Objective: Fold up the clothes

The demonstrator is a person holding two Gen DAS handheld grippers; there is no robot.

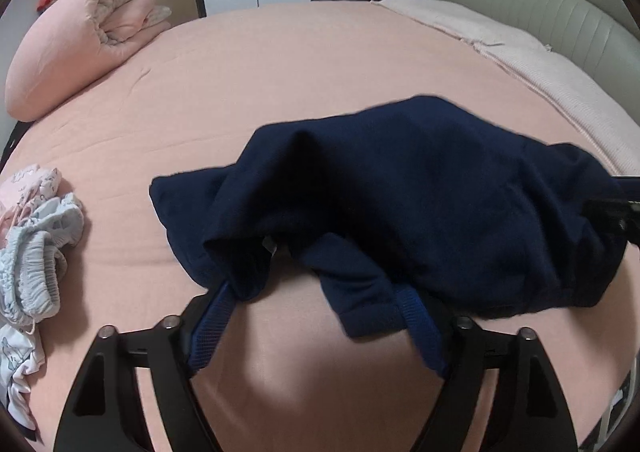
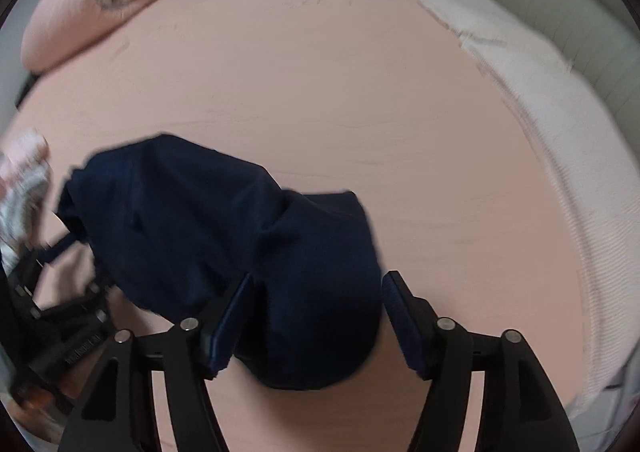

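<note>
I see a dark navy garment (image 1: 420, 204) lying crumpled on a pink bed (image 1: 280, 64), toward the near edge, roughly midway along it. My left gripper (image 1: 320, 324) has its jaws spread wide; loose folds of the cloth drape over both fingertips, but nothing is pinched. My right gripper (image 2: 316, 316) is also spread, with a bulge of the navy cloth sitting between its fingers, ungripped. The right view is motion-blurred, so I cannot say for sure whether the cloth touches both pads.

A pile of pale unfolded clothes (image 1: 36, 228) rests by the bed's left edge, near the garment but apart from it. A rolled pink quilt (image 1: 88, 40) sits at the far left corner.

To do this step well, I judge I should find two matching edges or corners, close each gripper on a single layer, then lift and spread the garment flat before any fold.
</note>
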